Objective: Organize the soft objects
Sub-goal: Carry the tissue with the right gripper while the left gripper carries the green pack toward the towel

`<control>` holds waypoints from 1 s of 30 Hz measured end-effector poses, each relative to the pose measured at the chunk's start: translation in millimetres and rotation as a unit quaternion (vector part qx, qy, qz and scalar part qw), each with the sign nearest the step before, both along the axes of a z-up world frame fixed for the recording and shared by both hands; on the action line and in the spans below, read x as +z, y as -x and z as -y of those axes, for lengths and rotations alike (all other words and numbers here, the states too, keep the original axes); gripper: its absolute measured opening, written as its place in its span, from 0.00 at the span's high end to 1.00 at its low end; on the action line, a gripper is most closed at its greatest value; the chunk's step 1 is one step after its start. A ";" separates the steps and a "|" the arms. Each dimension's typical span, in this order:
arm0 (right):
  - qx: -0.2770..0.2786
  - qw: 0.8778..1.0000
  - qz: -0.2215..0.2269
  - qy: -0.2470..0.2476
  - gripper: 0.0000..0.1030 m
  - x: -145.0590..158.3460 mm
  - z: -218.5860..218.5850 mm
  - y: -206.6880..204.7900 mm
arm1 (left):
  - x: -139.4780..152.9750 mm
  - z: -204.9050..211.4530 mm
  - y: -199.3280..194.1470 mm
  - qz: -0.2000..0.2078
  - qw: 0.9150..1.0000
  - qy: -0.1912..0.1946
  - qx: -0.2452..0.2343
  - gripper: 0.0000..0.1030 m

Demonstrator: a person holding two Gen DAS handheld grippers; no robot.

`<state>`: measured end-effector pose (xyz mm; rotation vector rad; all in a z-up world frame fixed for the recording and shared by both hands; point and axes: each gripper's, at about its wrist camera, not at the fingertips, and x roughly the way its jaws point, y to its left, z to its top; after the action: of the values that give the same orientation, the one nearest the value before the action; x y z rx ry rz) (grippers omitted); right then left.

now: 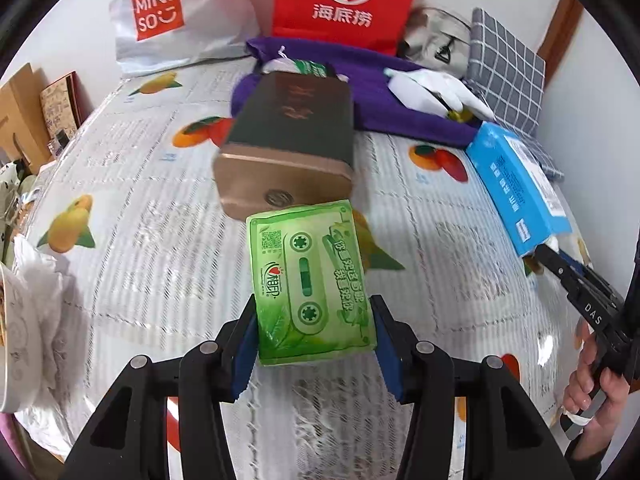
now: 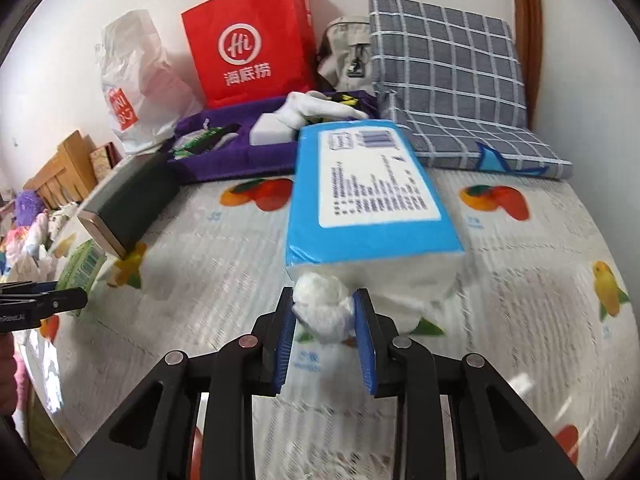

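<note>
- The left gripper (image 1: 314, 330) sits at the lower centre of the left wrist view, its 2 blue-padded fingers (image 1: 246, 354) clenched on the near end of a green tissue pack (image 1: 310, 280) printed like a cassette tape.
- The green tissue pack juts up toward the middle of the frame, above the fruit-printed tabletop (image 1: 132, 216).
- Just above the pack, a dark tin with a bronze lid (image 1: 288, 140) lies on its side.
- In the right wrist view, the right gripper (image 2: 325, 312) at lower centre pinches the bunched white wrapper end of a blue tissue pack (image 2: 368, 196); the rest of the pack stretches toward the upper centre.
- Along the top of both views lies a purple cloth (image 1: 400, 108) with a white sponge block (image 2: 272, 130) on it.
- Behind it stand a red paper bag (image 2: 248, 48) and a white plastic bag (image 1: 180, 12).
- A grey checked cushion (image 2: 448, 72) fills the upper right.
- A hand (image 1: 592, 380) holds the right gripper's handle at the right edge of the left wrist view.
</note>
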<state>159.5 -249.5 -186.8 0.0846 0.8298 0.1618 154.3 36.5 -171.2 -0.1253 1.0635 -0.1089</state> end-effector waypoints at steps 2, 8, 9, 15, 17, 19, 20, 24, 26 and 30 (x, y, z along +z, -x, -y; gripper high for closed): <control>0.008 1.000 -0.005 -0.010 0.73 0.0 -5.0 -5.1 | 3.1 -3.5 -1.6 0.005 1.000 0.003 0.003 0.52; 0.024 1.000 -0.011 -0.003 0.73 2.5 -20.8 -8.0 | 8.3 -1.3 -12.2 0.012 1.000 0.006 -0.004 0.52; 0.027 1.000 -0.012 -0.006 0.73 3.6 -21.0 -7.1 | 9.2 0.8 -13.8 0.014 1.000 0.005 -0.007 0.52; 0.049 0.999 0.007 -0.007 0.73 25.9 -24.0 8.7 | 10.2 12.8 -25.8 0.009 1.000 0.005 -0.020 0.52; 0.050 0.999 0.018 -0.004 0.73 36.2 -23.8 12.1 | 10.5 13.2 -25.8 0.008 1.000 0.005 -0.019 0.52; 0.051 0.998 0.025 -0.004 0.73 43.8 -22.9 13.7 | 13.4 14.0 -23.6 0.012 1.000 0.005 -0.023 0.52; 0.050 0.998 0.030 -0.007 0.73 49.4 -21.5 13.6 | 16.0 14.7 -22.3 0.014 1.000 0.004 -0.026 0.52; 0.046 0.998 0.042 -0.008 0.73 62.0 -19.6 7.0 | 32.8 14.6 -17.3 0.031 0.999 0.002 -0.031 0.52; 0.044 0.998 0.046 -0.008 0.73 67.9 -19.2 1.6 | 43.5 13.2 -16.6 0.041 0.999 0.004 -0.032 0.52; 0.044 0.997 0.057 -0.013 0.73 80.7 -18.3 -6.9 | 61.2 10.9 -20.2 0.056 0.998 0.001 -0.028 0.52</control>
<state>166.4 -231.2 -106.1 0.0636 0.7189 0.2575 174.4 25.6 -110.0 -0.0893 0.9545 -0.1652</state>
